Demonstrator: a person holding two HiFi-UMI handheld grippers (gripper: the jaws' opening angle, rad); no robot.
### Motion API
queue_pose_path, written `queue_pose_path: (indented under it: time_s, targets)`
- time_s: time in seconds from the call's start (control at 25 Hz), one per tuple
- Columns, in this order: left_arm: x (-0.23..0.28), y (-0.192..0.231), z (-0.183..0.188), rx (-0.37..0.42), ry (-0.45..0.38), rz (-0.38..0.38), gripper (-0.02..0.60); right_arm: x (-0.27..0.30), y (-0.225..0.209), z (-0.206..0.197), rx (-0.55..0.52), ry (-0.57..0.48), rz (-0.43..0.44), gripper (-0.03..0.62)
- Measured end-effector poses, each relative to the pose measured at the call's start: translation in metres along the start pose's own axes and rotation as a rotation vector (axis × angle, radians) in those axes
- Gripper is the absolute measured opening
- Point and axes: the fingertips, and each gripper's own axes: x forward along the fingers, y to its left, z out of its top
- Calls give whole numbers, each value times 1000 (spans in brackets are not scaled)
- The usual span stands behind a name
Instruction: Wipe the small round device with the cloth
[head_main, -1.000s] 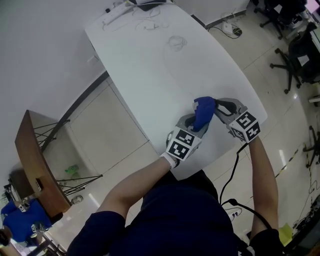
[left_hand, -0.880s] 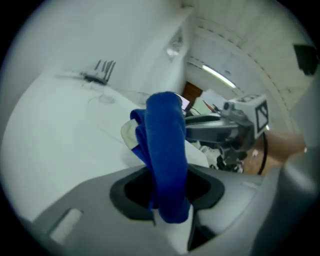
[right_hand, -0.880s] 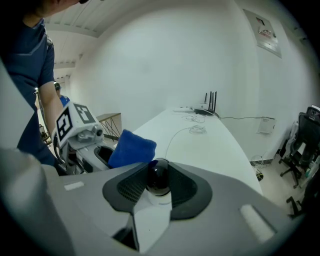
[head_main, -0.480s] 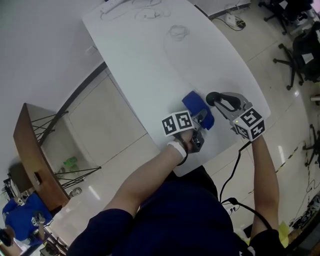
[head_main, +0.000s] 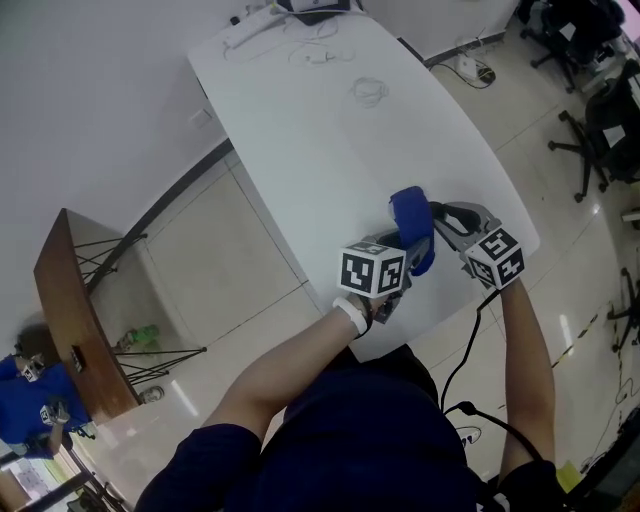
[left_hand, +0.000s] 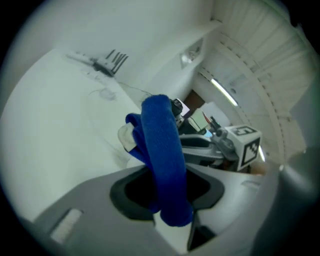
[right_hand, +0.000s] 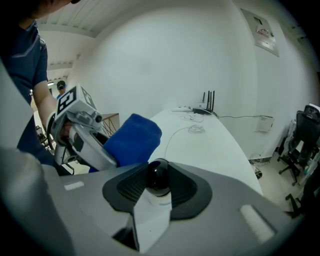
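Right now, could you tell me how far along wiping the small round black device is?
Done: left gripper shut on the blue cloth, right gripper on the black round device. In hand: cloth held beside the device, contact unclear. Left: the wiping itself.

My head camera looks steeply down at the table (head_main: 300, 130); both gripper cameras sit close, facing each other across the cloth (left_hand: 162, 150).

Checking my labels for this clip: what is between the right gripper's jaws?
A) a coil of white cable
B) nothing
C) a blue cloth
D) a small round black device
D: the right gripper view shows the right gripper shut on the small round device, while the blue cloth sits in the left gripper.
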Motion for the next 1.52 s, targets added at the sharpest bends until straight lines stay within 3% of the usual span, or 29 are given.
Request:
queue_pose_path:
  time_s: [0.16, 0.24, 0.44, 0.68, 0.84, 0.96, 1.12, 1.28, 1.4, 1.52]
  targets:
    - [3, -1, 0, 512, 89, 71, 156, -1, 0, 1, -3, 4, 1, 123]
    - [4, 5, 1, 628, 136, 63, 156, 0, 0, 3, -17, 11, -1, 123]
    - [8, 29, 11, 694, 232, 37, 156, 2, 1, 4, -26, 8, -11, 123]
    - [19, 62, 26, 686, 334, 30, 156, 2, 2, 6, -15, 4, -5, 123]
    - [33, 82, 11, 627, 488, -18, 156, 2, 3, 6, -18, -3, -12, 123]
    - [42, 96, 7, 670, 582, -1, 156, 1, 4, 5, -28, -4, -23, 123]
    - [49, 95, 2, 631, 687, -25, 156, 2, 3, 4, 0, -26, -33, 123]
    - [40, 85, 28, 689, 646, -16, 156, 0, 5, 9, 66, -86, -30, 123]
    - [32, 78, 54, 803, 588, 36, 156, -18, 6, 21, 114, -195, -72, 123]
    - [28, 54, 60, 954, 536, 41, 156, -50, 2, 27, 228, -318, -149, 123]
